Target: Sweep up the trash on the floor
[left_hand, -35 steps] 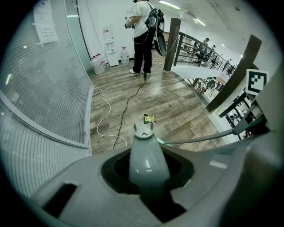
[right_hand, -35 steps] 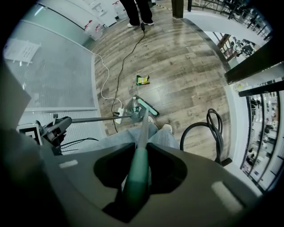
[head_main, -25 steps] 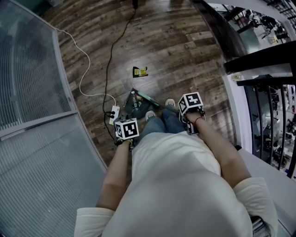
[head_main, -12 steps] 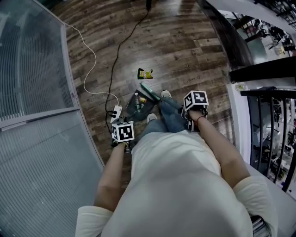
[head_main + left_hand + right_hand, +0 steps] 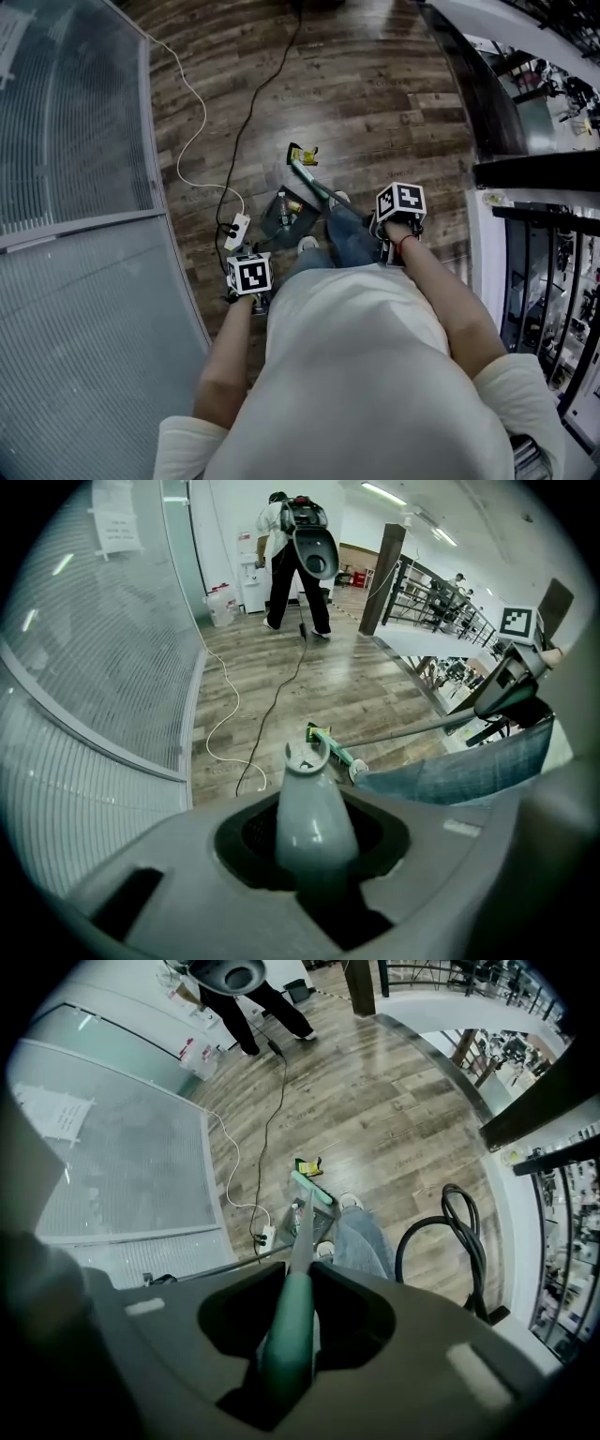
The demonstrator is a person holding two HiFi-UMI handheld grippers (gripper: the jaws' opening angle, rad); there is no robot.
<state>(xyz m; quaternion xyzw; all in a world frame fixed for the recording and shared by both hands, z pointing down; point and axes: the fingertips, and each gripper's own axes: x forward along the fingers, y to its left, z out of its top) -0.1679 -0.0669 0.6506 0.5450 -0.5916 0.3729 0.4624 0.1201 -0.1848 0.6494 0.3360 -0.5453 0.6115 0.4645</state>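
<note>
A yellow and black wrapper (image 5: pixel 302 154) lies on the wood floor. The green broom head (image 5: pixel 306 174) rests right against its near side. My right gripper (image 5: pixel 398 208) is shut on the broom's green handle (image 5: pixel 289 1330), which runs down to the broom head (image 5: pixel 312 1191) by the wrapper (image 5: pixel 307 1166). My left gripper (image 5: pixel 248 276) is shut on the grey dustpan handle (image 5: pixel 305 808). The dark dustpan (image 5: pixel 285 209) stands on the floor just behind the broom, with bits of trash in it.
A white cable and a black cable (image 5: pixel 246 122) cross the floor to a power strip (image 5: pixel 234 231) left of the dustpan. A glass wall (image 5: pixel 75 141) lies left, a railing (image 5: pixel 525 244) right. A coiled black hose (image 5: pixel 459 1232) sits beside my legs. Far off stands a person (image 5: pixel 295 555).
The broom head has swung forward, away from the dustpan, up to the wrapper. The left gripper and dustpan have barely moved.
</note>
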